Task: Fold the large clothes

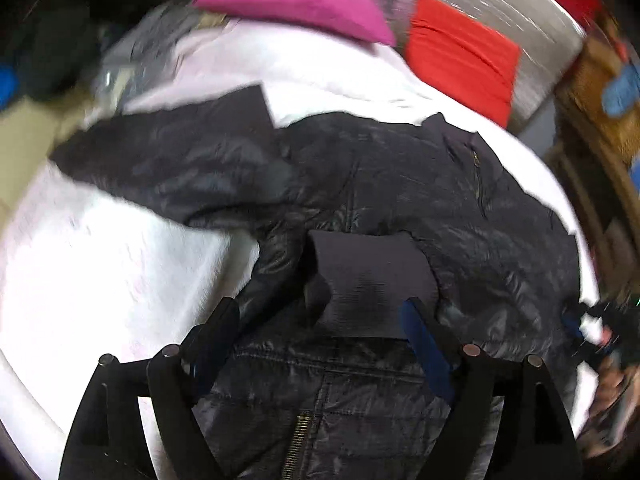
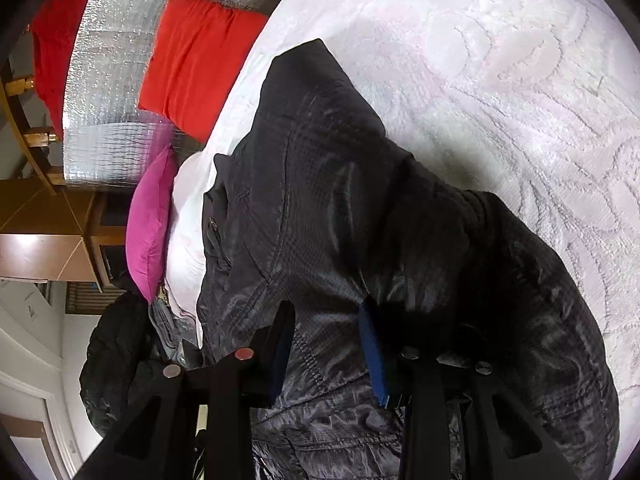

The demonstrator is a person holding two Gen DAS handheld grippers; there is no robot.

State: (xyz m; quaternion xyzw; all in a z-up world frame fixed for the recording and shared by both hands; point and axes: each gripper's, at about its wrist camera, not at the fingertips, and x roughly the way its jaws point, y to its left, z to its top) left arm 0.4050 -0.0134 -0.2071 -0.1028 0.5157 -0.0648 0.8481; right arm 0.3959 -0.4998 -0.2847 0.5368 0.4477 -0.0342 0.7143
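A black quilted jacket [image 1: 400, 184] lies spread on a white bedspread [image 1: 100, 264], one sleeve stretched out to the left and its zip [image 1: 296, 444] near the bottom edge. My left gripper [image 1: 320, 312] hangs open over it. The jacket's ribbed cuff [image 1: 368, 280] lies between the fingers; the blue pad [image 1: 416, 332] is at the cuff's edge and the other finger stands clear. In the right wrist view the jacket [image 2: 360, 200] rises in a bunched fold, and my right gripper [image 2: 326, 312] is shut on that fabric.
A pink cushion [image 1: 296, 0] and a red cushion [image 1: 460, 52] lie at the far side of the bed against a silver foil wall [image 2: 112, 80]. Dark clothes [image 2: 116, 352] are piled off the bed's edge. Wooden furniture [image 2: 44, 240] stands beyond.
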